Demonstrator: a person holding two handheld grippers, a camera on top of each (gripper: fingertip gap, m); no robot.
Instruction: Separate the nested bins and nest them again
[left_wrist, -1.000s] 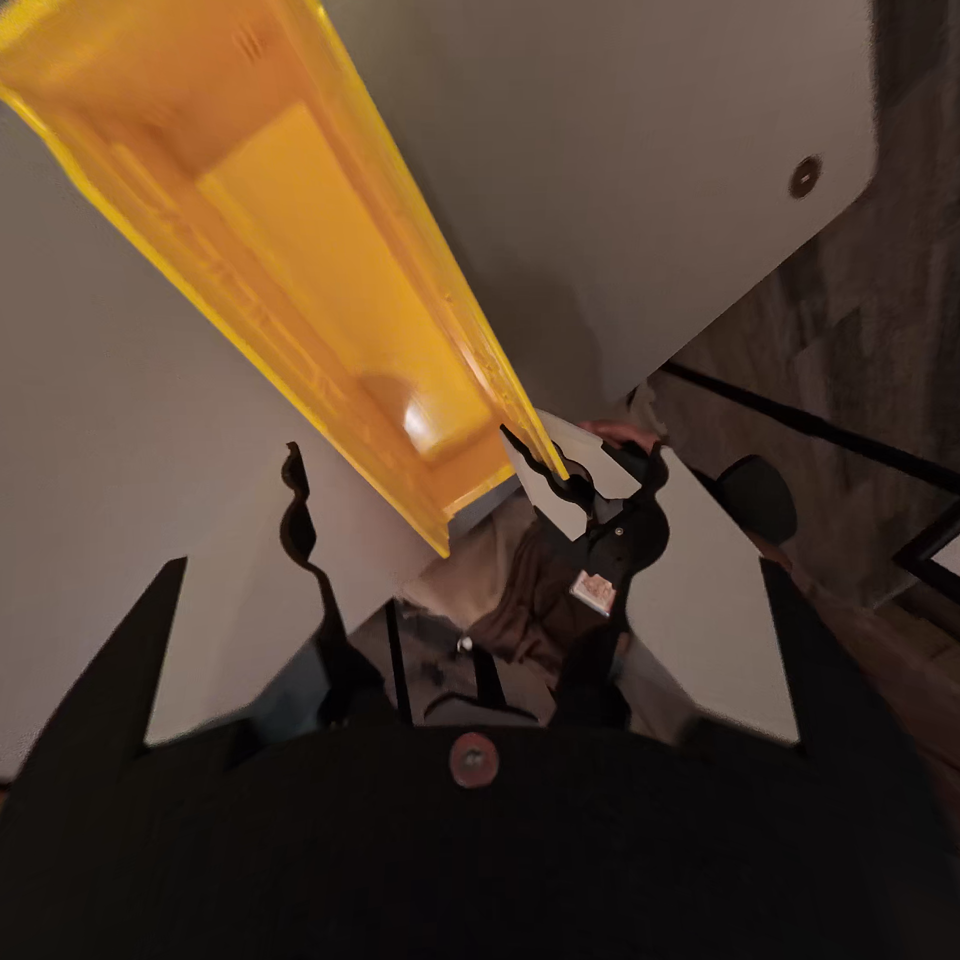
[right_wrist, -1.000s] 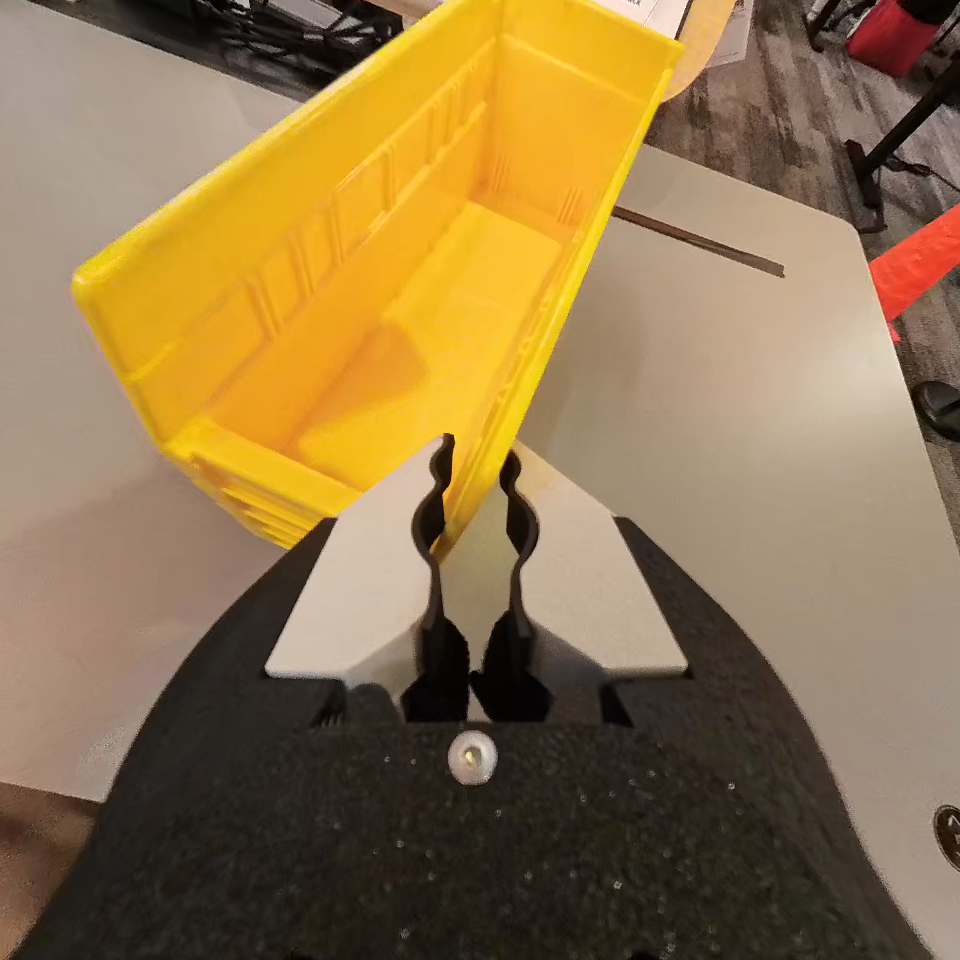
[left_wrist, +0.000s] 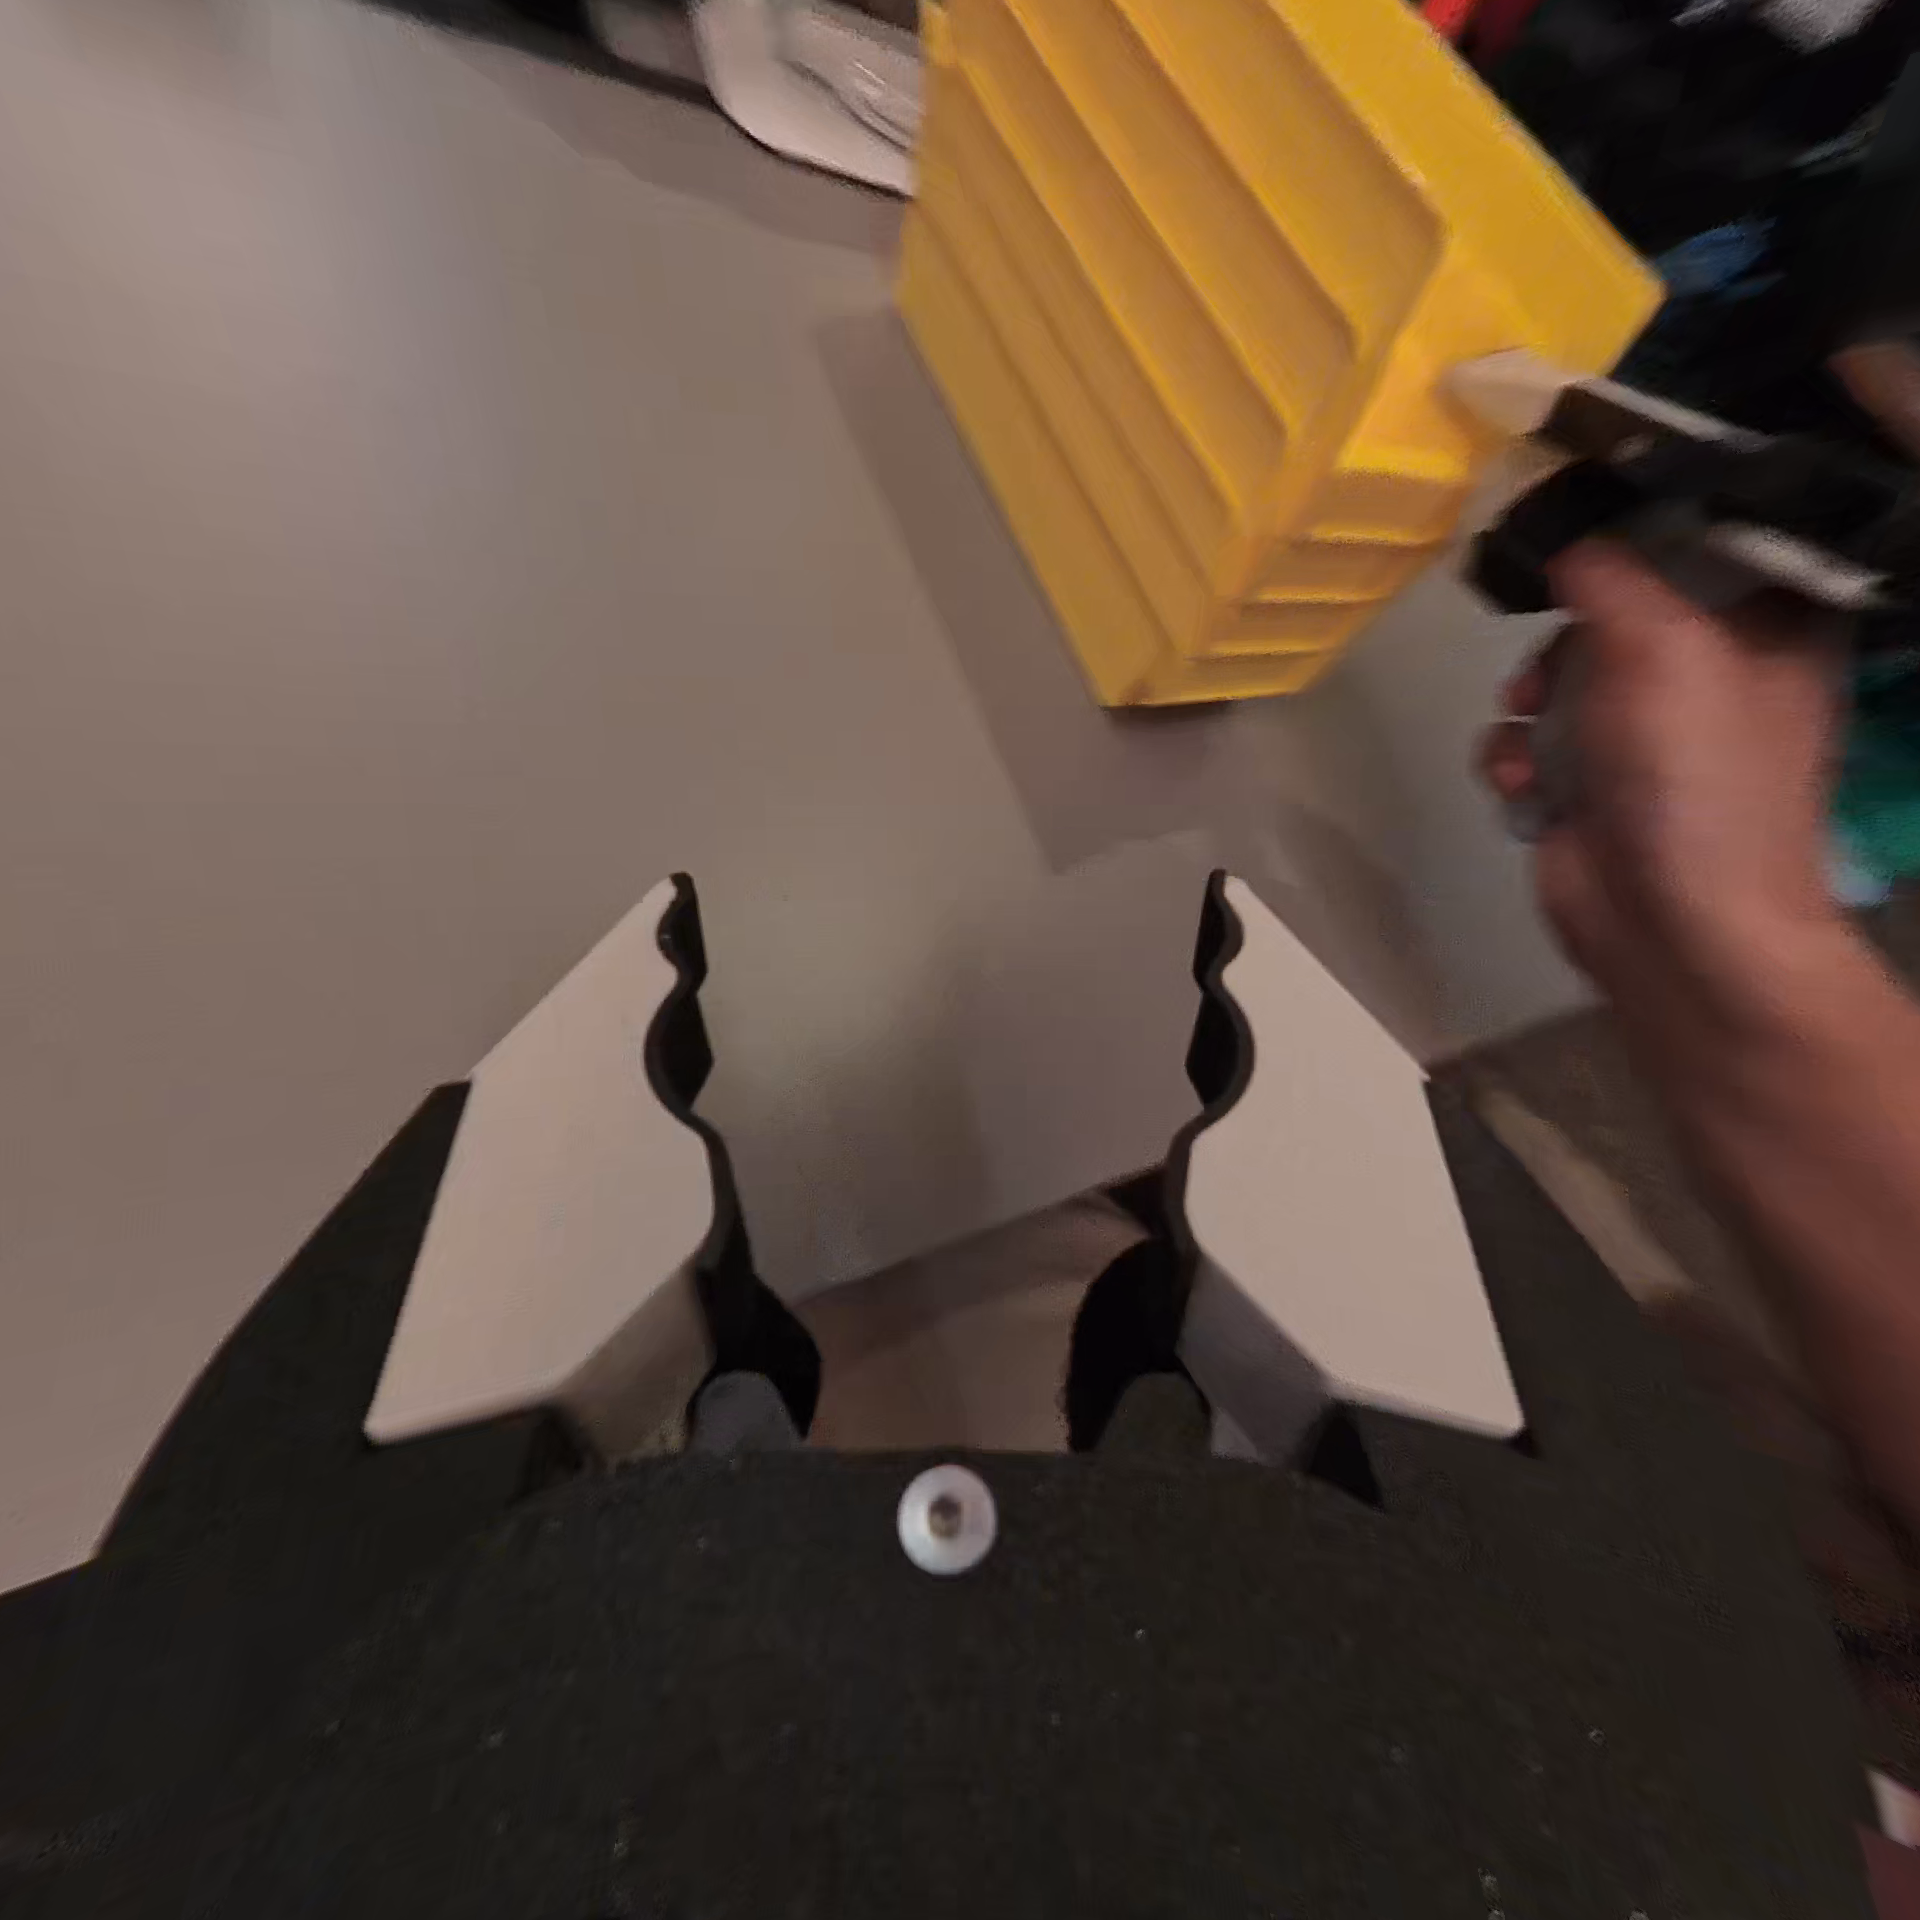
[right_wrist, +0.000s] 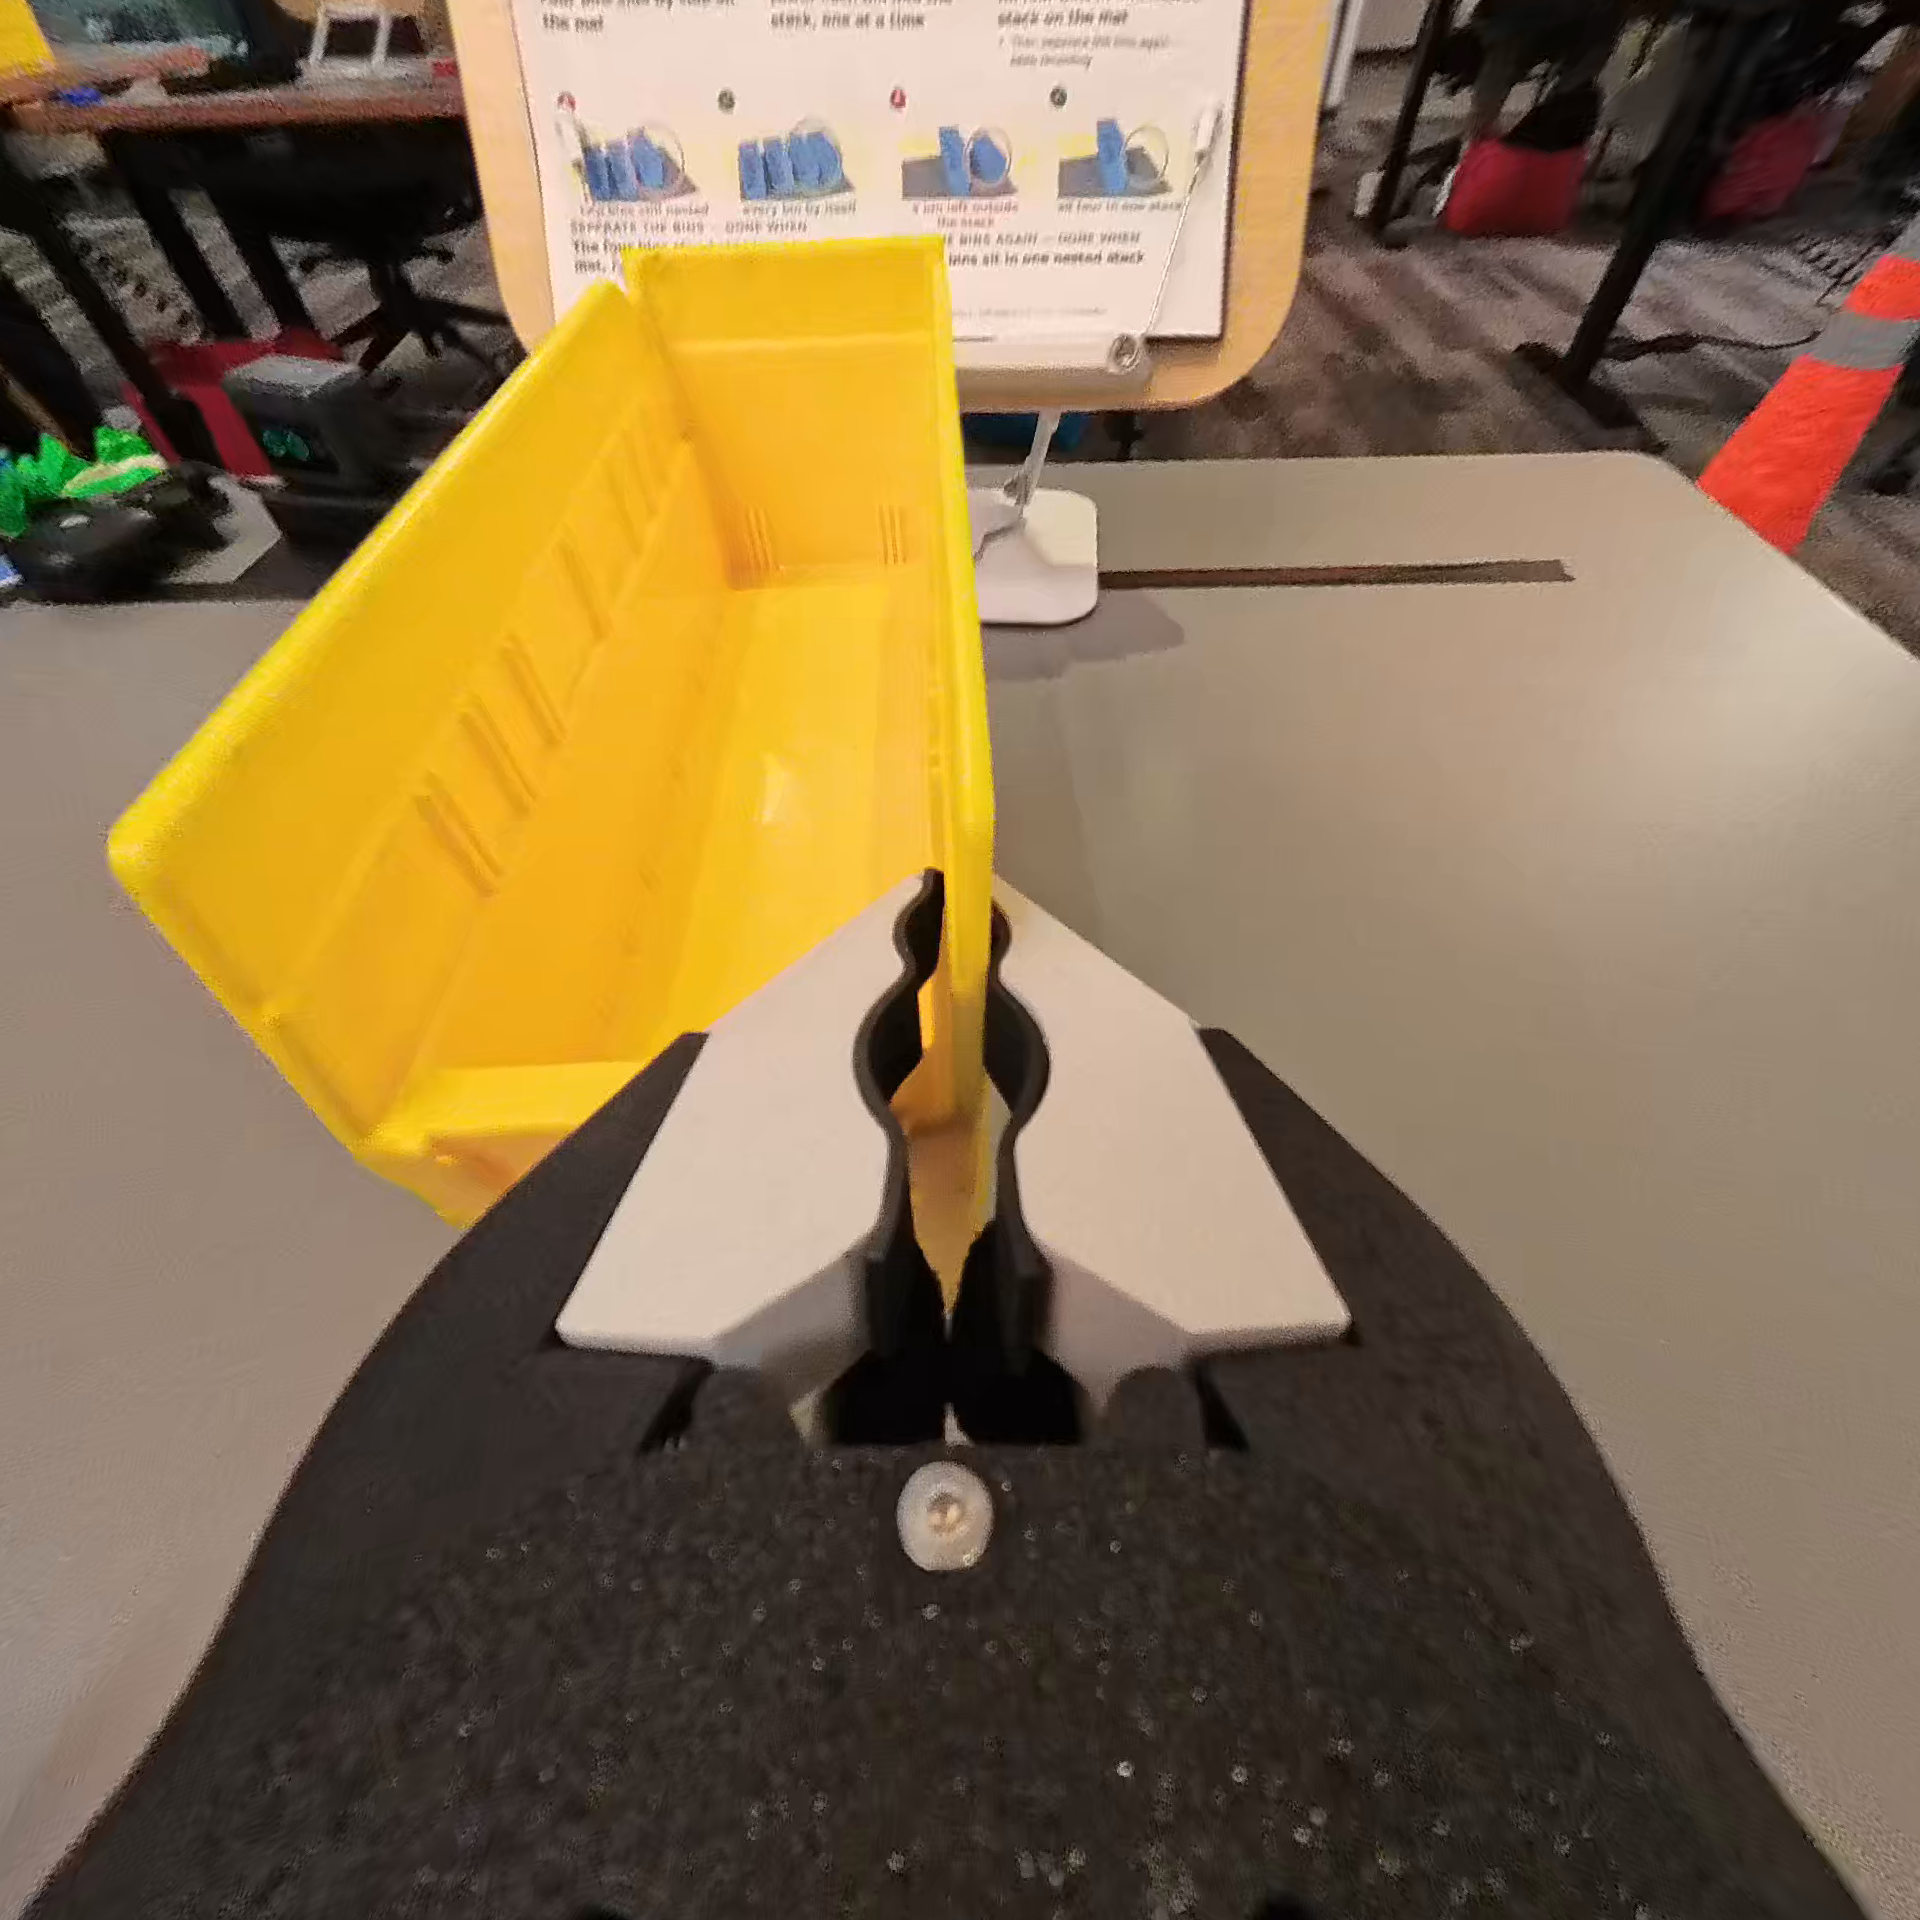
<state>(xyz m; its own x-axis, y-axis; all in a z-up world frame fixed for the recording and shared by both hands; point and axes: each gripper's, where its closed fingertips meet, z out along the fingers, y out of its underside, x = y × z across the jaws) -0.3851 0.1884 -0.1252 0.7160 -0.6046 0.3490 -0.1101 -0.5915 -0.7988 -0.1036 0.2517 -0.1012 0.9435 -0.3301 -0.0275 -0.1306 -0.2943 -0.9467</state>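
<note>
A grey table (right_wrist: 1455, 831) with a matt top and rounded corners carries the work. Ahead of the right claw, a dark narrow slot (right_wrist: 1330, 572) runs across the far part of the top. Left of that slot, the white base (right_wrist: 1039, 566) of a sign stand rests on the surface. The stack of nested yellow bins (left_wrist: 1195, 416) sits ahead and right of the left claw; contact with the top cannot be confirmed.

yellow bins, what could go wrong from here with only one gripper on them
The right gripper pinches only the thin side wall of the top bin in the nested bins. The stack looks tilted, so it could twist or slip out. The left gripper is open and away from them, giving no support, so the lower bins might drop off or lift along.
</note>
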